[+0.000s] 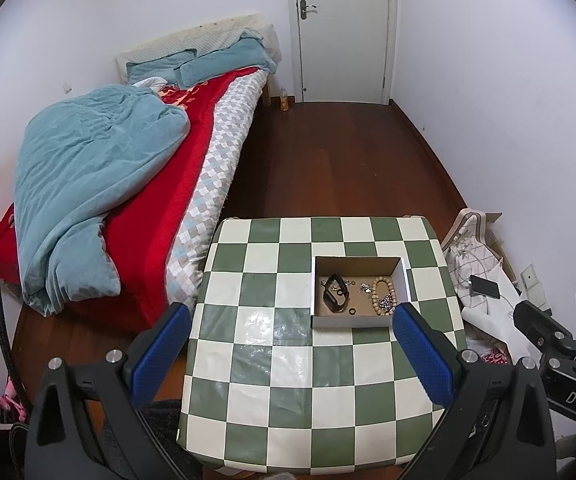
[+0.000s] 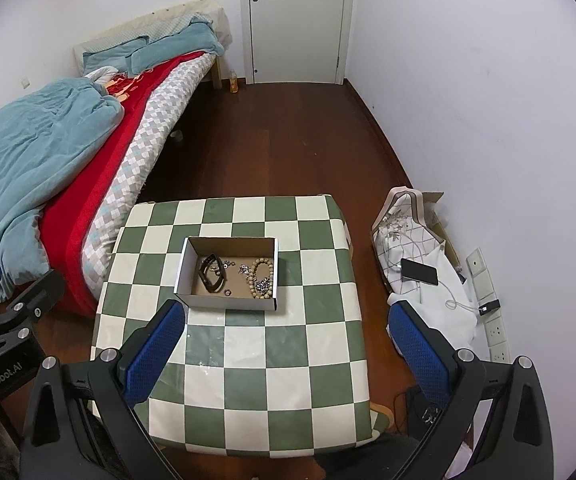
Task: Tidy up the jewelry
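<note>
A shallow cardboard box [image 1: 320,322] [image 2: 185,270] stands on the green-and-white checked table [image 1: 288,400] [image 2: 255,380]. Inside it lie a black watch band [image 1: 335,294] [image 2: 209,268], a wooden bead bracelet [image 1: 382,296] [image 2: 261,278], a small dark ring [image 1: 352,312] [image 2: 227,292] and small silver pieces [image 1: 364,289] [image 2: 243,269]. My left gripper [image 1: 292,316] is open and empty, held above the near part of the table. My right gripper [image 2: 285,312] is open and empty, also above the table, short of the box.
A bed [image 1: 135,184] [image 2: 67,160] with a teal duvet and red cover stands left of the table. A pile of cloth with a phone [image 1: 486,287] [image 2: 420,272] lies on the floor to the right, by wall sockets [image 2: 496,324]. A closed white door [image 1: 340,28] is at the back.
</note>
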`<state>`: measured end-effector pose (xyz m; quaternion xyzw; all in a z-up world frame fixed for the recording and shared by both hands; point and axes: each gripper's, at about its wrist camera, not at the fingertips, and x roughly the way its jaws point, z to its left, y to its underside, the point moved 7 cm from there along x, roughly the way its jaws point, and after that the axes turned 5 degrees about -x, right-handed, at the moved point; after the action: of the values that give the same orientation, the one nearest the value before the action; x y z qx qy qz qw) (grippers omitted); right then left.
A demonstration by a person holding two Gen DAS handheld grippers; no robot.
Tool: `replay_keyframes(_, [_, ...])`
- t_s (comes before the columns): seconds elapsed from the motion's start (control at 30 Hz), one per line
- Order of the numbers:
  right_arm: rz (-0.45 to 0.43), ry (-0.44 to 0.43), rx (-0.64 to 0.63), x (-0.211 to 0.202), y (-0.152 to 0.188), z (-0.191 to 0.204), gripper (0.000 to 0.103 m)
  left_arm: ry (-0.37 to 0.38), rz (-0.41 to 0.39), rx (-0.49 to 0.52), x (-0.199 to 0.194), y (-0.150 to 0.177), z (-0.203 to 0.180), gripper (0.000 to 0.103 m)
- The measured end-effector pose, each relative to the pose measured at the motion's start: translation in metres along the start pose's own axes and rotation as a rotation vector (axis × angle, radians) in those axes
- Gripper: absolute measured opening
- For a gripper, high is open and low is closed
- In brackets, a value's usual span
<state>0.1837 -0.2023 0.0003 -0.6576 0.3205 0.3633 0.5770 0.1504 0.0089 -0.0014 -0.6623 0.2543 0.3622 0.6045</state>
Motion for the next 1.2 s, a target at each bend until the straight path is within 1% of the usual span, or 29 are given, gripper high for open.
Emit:
replay_keyframes(0.6, [-0.004, -0.003, 0.007, -0.0034, 0.0, 0.002, 0.103, -0.013, -0.009, 0.01, -0.0055, 0.0061, 0.0041, 0.103])
replay_keyframes(1.2, [-0.017, -0.004, 0.025, -0.0084, 0.0022, 0.0024, 0.103, -0.021, -0.025, 0.002, -0.0103, 0.002, 0.0057, 0.103])
